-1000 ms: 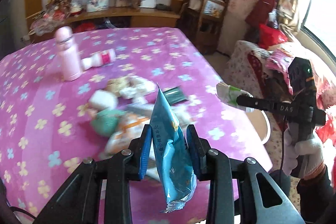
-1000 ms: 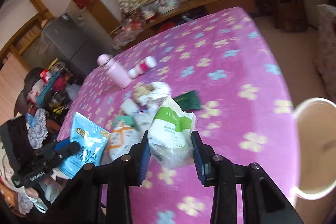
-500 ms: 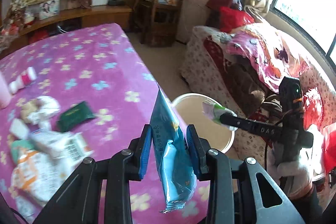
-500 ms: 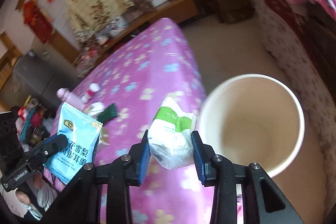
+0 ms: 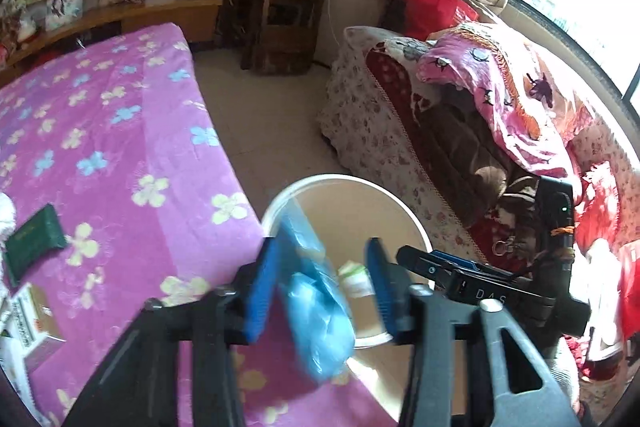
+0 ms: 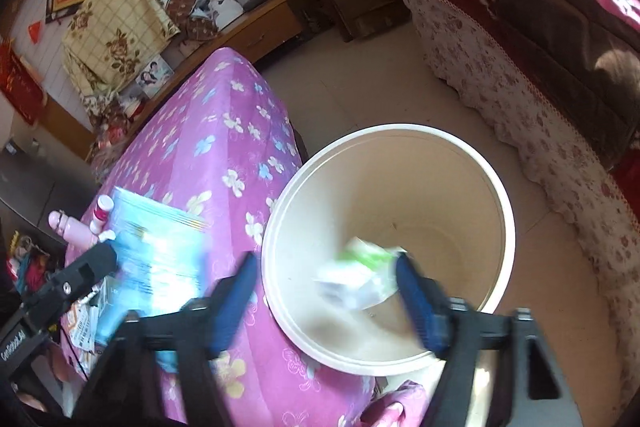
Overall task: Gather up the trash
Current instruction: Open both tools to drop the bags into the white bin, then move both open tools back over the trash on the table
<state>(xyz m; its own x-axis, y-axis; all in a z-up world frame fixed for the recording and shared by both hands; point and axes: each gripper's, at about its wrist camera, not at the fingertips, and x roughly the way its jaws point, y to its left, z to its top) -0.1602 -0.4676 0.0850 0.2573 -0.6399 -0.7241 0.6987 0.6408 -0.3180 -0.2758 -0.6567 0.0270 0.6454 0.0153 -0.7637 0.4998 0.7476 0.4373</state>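
My left gripper (image 5: 322, 279) and right gripper (image 6: 324, 291) have just opened, releasing the blue packet (image 5: 316, 311) and green-white wrapper (image 6: 360, 277), bin (image 6: 460, 151) at twelve o'clock.

The blue snack packet (image 5: 316, 311) looks like glossy, crinkled plastic film. The green-and-white wrapper (image 6: 360, 277) is thin, shiny plastic too. The cream bin (image 6: 496, 187) has smooth, matt plastic walls. The pink flowered blanket (image 5: 120, 147) on the tabletop is soft, fuzzy cloth. The chair (image 5: 288, 7) is dark, worn wood.
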